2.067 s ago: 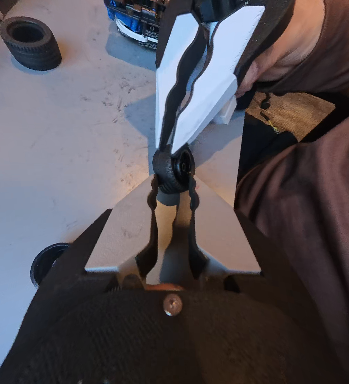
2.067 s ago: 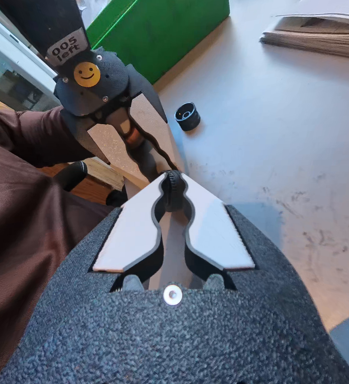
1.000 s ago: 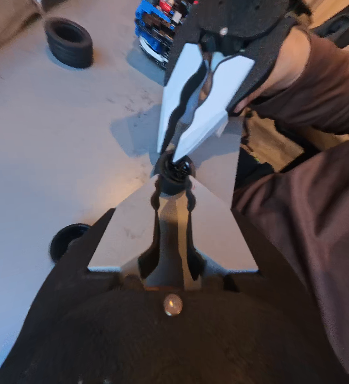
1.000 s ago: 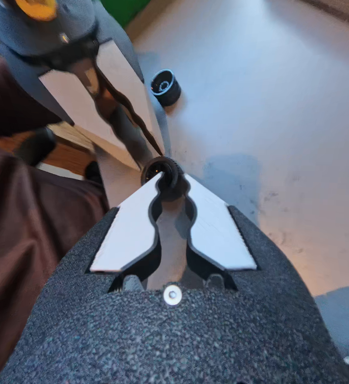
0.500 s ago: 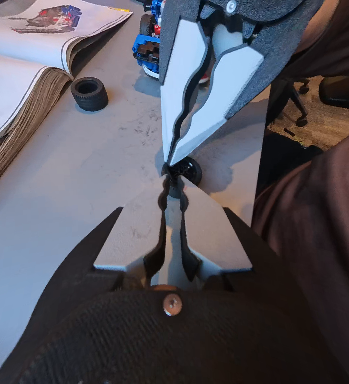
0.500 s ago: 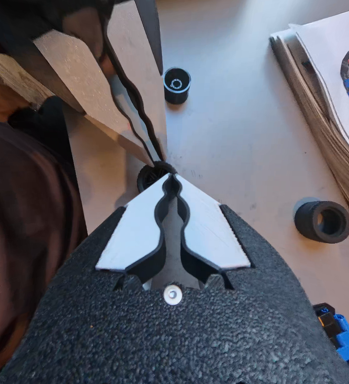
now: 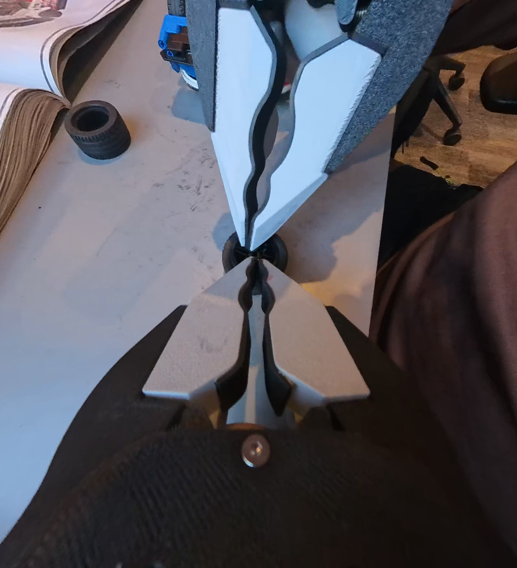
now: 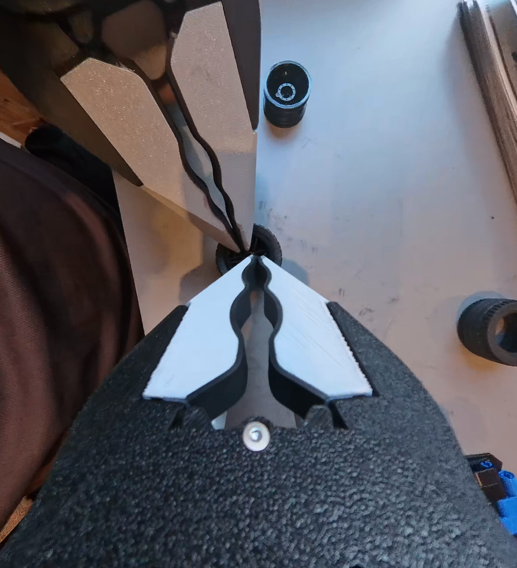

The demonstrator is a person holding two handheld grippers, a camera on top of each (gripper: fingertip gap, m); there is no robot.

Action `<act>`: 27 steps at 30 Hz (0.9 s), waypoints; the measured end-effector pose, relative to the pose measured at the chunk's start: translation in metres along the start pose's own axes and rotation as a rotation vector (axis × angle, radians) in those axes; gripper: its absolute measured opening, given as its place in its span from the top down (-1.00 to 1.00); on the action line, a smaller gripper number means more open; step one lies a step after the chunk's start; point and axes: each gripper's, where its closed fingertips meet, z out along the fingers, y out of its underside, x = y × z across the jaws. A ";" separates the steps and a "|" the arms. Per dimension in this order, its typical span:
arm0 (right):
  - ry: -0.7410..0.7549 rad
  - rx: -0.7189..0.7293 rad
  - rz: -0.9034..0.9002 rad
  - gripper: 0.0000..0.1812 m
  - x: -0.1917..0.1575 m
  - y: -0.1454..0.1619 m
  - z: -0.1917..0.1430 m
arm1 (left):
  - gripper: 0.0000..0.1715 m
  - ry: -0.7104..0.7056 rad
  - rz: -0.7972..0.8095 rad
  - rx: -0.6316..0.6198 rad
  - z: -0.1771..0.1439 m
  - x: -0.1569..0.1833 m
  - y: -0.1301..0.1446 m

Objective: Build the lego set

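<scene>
A: Both claws are seen with tips pinched together: the left claw and the right claw are met over a small black wheel lying flat on the grey worktop, near its edge. Whether anything is gripped cannot be told.

B: A black rim is shown only by the right wrist view; a loose tyre, blue model and booklet lie farther off. Two seconds earlier the wheel was held aloft between wider claws.

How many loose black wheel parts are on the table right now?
3: a tyred wheel under both tool tips, a bare rim beyond it, and an empty tyre near the booklet. Others may be hidden.
</scene>
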 end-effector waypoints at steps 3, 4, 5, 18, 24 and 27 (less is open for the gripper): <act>-0.031 -0.044 0.032 1.00 0.000 0.001 0.001 | 1.00 0.010 -0.009 -0.007 0.001 -0.001 0.000; -0.058 -0.074 0.048 1.00 0.000 0.001 0.001 | 1.00 0.018 -0.017 -0.007 0.002 -0.001 0.000; -0.088 -0.110 0.057 1.00 0.000 0.001 0.002 | 1.00 0.023 -0.018 -0.010 0.001 -0.001 0.000; -0.265 -0.241 0.120 1.00 0.001 0.000 0.005 | 1.00 -0.042 0.080 -0.010 0.001 0.001 -0.001; -0.176 -0.105 0.122 1.00 0.000 -0.001 0.002 | 1.00 -0.035 0.093 -0.084 -0.019 -0.011 0.000; -0.143 0.004 0.157 1.00 0.003 -0.009 -0.008 | 1.00 -0.086 0.075 -0.110 -0.014 -0.011 0.012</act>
